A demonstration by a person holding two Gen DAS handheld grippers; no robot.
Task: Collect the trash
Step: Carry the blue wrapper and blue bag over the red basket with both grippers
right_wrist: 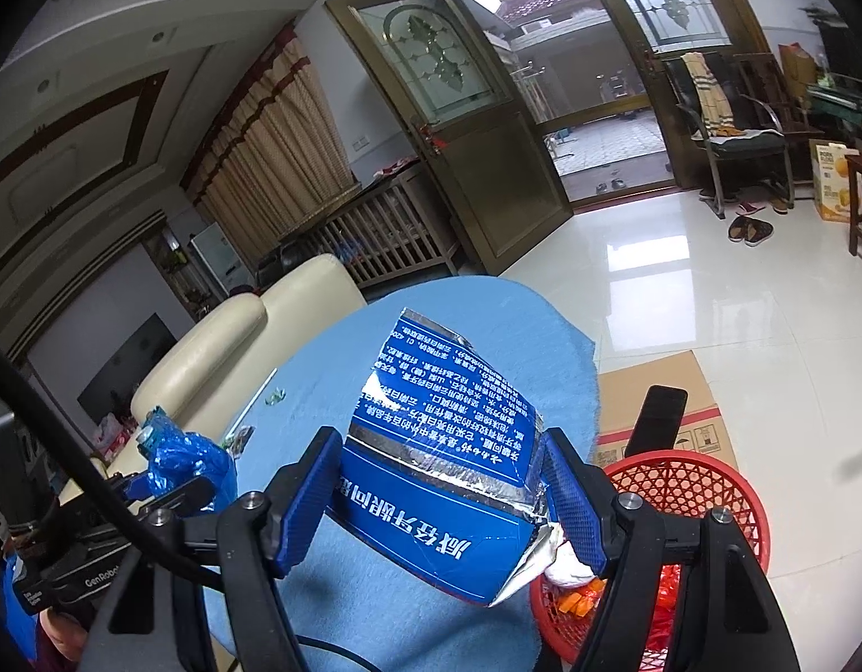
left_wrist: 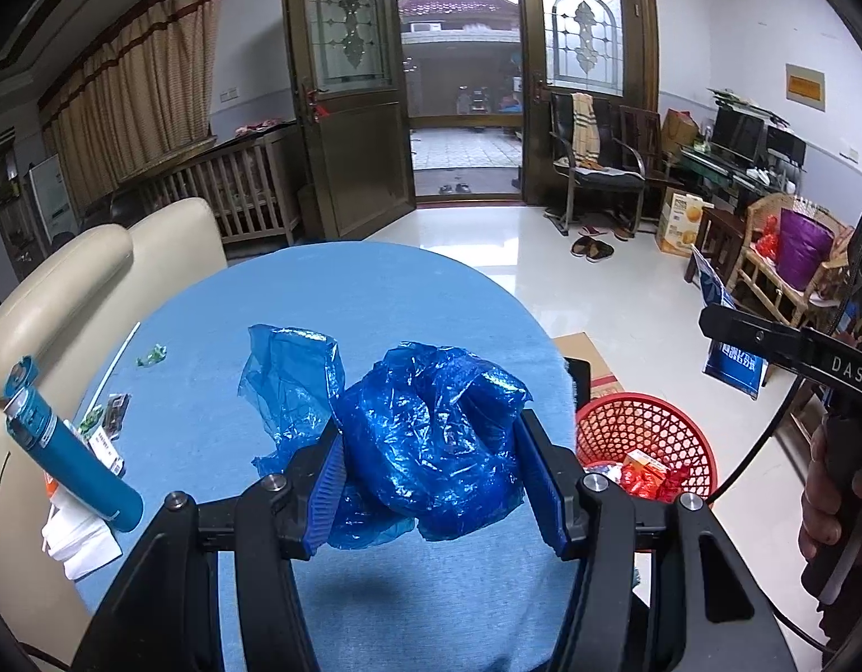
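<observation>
My left gripper (left_wrist: 439, 484) is shut on a crumpled blue plastic bag (left_wrist: 425, 437) and holds it above the round blue table (left_wrist: 431, 605). My right gripper (right_wrist: 442, 498) is shut on a flattened blue carton with white Chinese print (right_wrist: 431, 481), held over the table's right edge. A red mesh trash basket (left_wrist: 643, 437) stands on the floor right of the table with red and orange wrappers inside; in the right wrist view the basket (right_wrist: 711, 493) is just right of my right gripper. The left gripper with the bag also shows in the right wrist view (right_wrist: 184, 470).
On the table's left lie a teal bottle (left_wrist: 73, 448), a white straw (left_wrist: 115, 364), a green wrapper (left_wrist: 151, 355), small packets (left_wrist: 112, 420) and white tissue (left_wrist: 78, 543). A cream sofa (left_wrist: 67, 291) is left of the table. A cardboard box (right_wrist: 666, 409) lies behind the basket.
</observation>
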